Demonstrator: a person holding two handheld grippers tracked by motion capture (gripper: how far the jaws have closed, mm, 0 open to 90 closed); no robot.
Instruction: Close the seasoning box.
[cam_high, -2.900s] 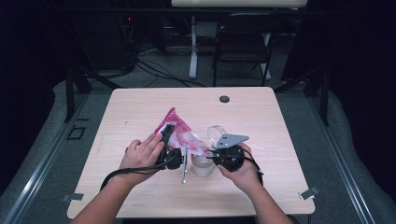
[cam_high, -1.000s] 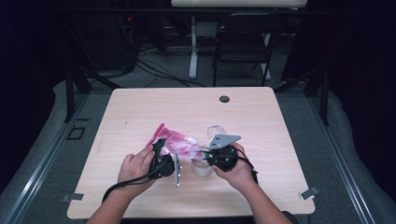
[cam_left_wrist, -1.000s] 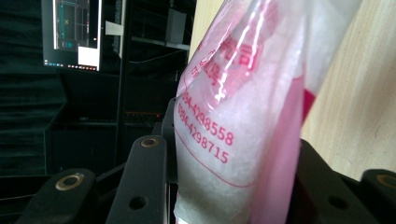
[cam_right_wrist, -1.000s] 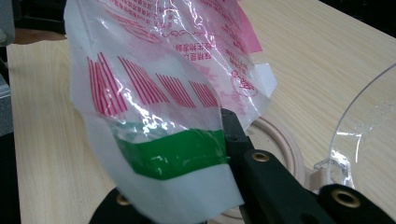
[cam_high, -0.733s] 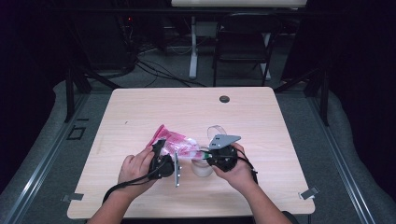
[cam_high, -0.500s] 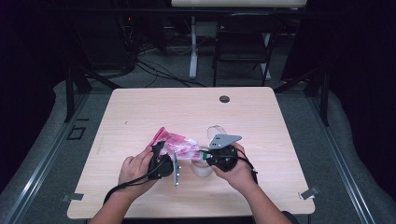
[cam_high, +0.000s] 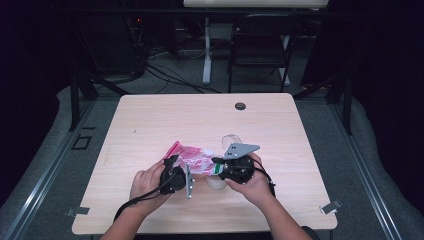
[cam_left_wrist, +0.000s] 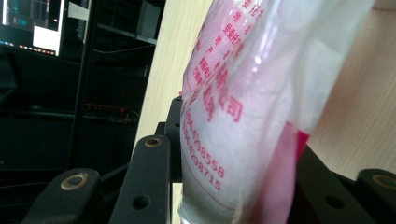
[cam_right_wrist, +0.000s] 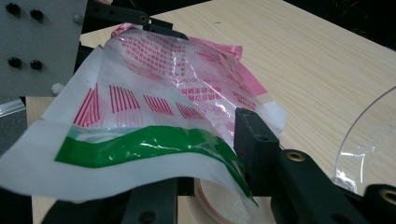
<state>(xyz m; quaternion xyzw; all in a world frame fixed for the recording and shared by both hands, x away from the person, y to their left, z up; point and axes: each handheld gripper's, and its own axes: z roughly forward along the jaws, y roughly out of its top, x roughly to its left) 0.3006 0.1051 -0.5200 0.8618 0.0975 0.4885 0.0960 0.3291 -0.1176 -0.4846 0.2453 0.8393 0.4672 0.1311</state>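
A clear plastic bag (cam_high: 194, 159) with pink print and a green stripe hangs between the two grippers above the table's near middle. In the left gripper view the bag (cam_left_wrist: 243, 116) fills the gap, and my left gripper (cam_left_wrist: 233, 144) is shut on it. That left gripper (cam_high: 176, 163) sits at the bag's left end. My right gripper (cam_high: 216, 164) is at the bag's right end. Its jaws have just been opening. The green-striped end (cam_right_wrist: 140, 140) lies loosely over and between the jaws of the right gripper (cam_right_wrist: 201, 156). One fingertip (cam_right_wrist: 252, 135) stands clear beside the film.
A clear plastic cup (cam_high: 231, 141) stands just beyond the right hand, and its rim (cam_right_wrist: 369, 149) shows at the right. A second round cup with white contents (cam_high: 216, 183) sits under the bag. A black grommet (cam_high: 240, 106) marks the wooden table's (cam_high: 150, 120) far side.
Since the earliest frame both hands and the bag have drawn nearer the table's front edge, and the bag has bunched up. Over the last second the hands hardly move.
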